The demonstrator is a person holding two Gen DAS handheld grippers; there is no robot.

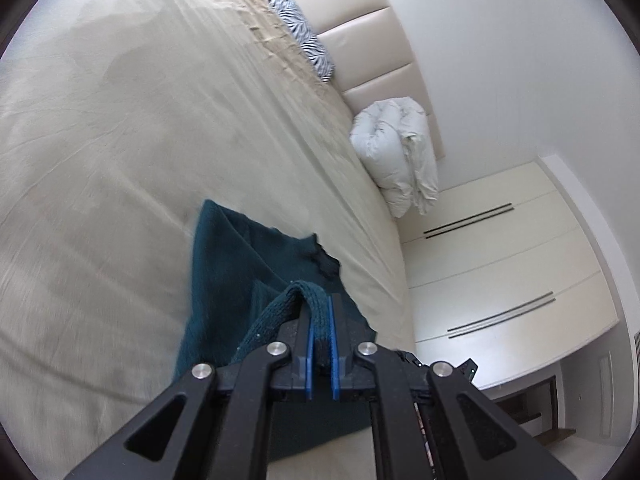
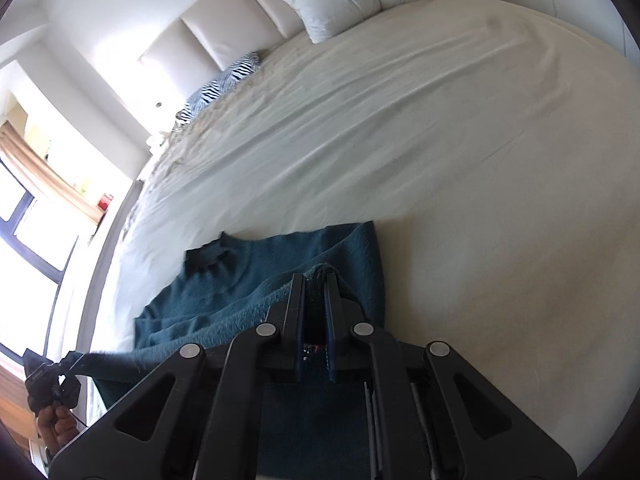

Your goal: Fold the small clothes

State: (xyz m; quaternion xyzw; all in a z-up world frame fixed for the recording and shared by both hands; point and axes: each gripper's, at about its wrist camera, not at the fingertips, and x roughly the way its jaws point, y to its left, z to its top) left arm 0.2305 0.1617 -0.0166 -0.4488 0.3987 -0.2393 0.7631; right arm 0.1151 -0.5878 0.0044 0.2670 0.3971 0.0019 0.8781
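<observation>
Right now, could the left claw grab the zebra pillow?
Probably not. The left claw is already shut on the teal sweater, so its jaws aren't free, and the zebra pillow sits far across the bed by the headboard.

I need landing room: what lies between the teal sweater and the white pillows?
Only bare cream bedsheet between the teal sweater and the white pillows, seen in the right wrist view.
</observation>
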